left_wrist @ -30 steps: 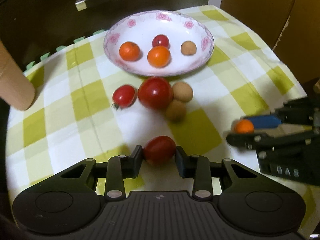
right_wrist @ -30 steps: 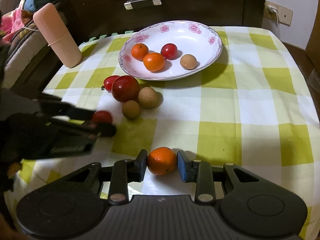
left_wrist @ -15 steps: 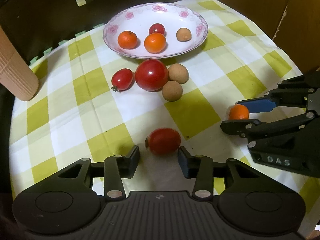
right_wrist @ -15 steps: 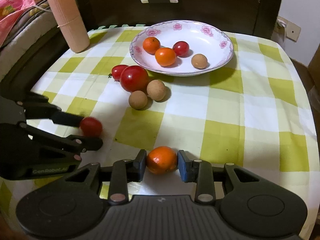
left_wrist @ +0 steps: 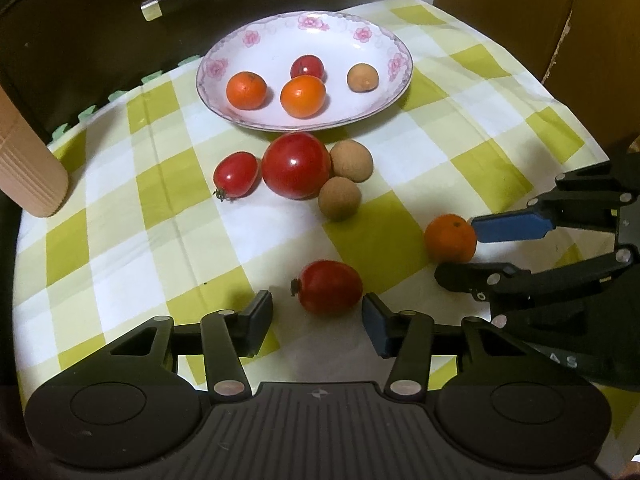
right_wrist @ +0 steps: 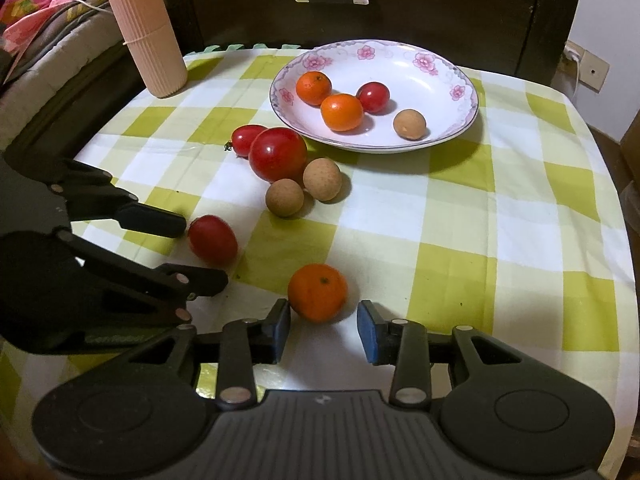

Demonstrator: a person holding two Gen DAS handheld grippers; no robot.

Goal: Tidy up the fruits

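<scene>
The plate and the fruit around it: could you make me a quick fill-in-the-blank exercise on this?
1. The flowered plate holds ____ pieces of fruit.
2. The fruit between the right hand-held gripper fingers is coloured ____.
3. The tomato at the left hand-held gripper lies on the checked ____.

Missing words: four; orange; tablecloth

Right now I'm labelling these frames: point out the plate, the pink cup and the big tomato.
plate (right_wrist: pixel 448 138), right wrist view, on its bare near rim.
pink cup (right_wrist: pixel 150 36), right wrist view, on its ribbed side.
big tomato (left_wrist: pixel 296 165), left wrist view, on its glossy top.
</scene>
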